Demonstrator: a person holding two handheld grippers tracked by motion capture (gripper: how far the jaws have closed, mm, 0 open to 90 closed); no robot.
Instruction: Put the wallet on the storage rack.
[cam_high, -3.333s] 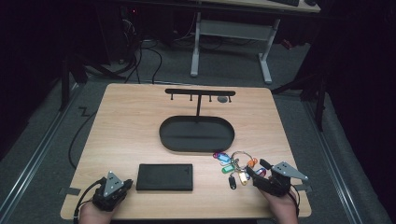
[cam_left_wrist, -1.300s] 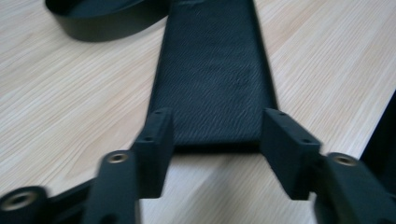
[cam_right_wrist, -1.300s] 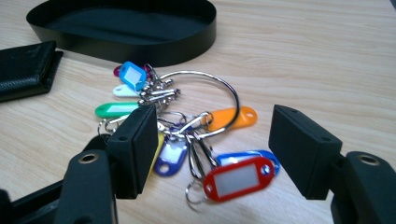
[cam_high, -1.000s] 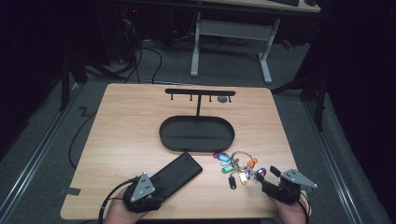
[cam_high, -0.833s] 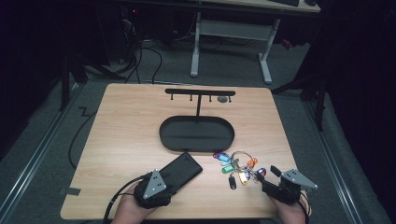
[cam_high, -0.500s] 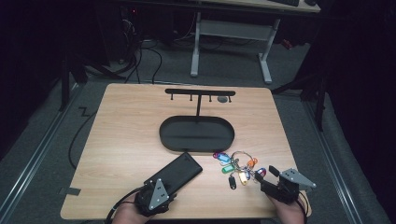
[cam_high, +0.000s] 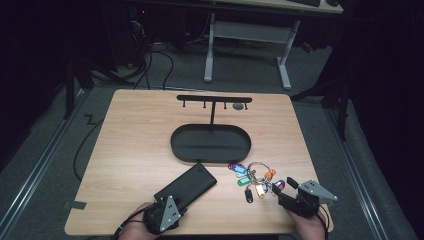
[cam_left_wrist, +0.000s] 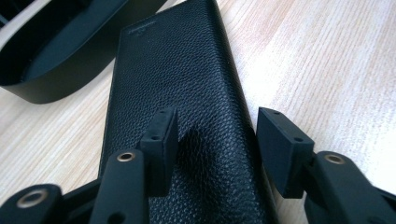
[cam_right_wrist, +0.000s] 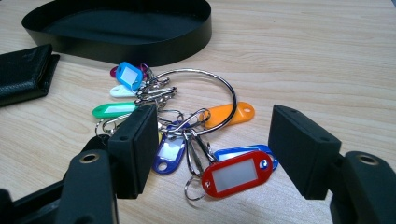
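A black leather wallet (cam_high: 186, 187) lies diagonally on the wooden table, its far end pointing at the oval black tray (cam_high: 210, 145). My left gripper (cam_high: 171, 202) is at the wallet's near end, open. In the left gripper view the wallet (cam_left_wrist: 177, 70) runs under the left gripper (cam_left_wrist: 217, 140), one jaw above the leather and the other at its right edge. A key ring with several coloured tags (cam_high: 252, 177) lies to the right of the wallet. My right gripper (cam_high: 283, 186) stands open just before it, and the red tag (cam_right_wrist: 236, 172) lies between the jaws of the right gripper (cam_right_wrist: 215, 144).
A black T-shaped stand with hooks (cam_high: 214, 100) rises from the tray's back. The tray wall (cam_right_wrist: 140, 49) is just beyond the keys, and the wallet's end (cam_right_wrist: 23, 72) lies at their left. Bare wood (cam_high: 130, 150) spreads on the left half of the table.
The wallet has swung from lying along the front edge to a diagonal. My left gripper moved right to the wallet's near end. The right gripper shifted only slightly.
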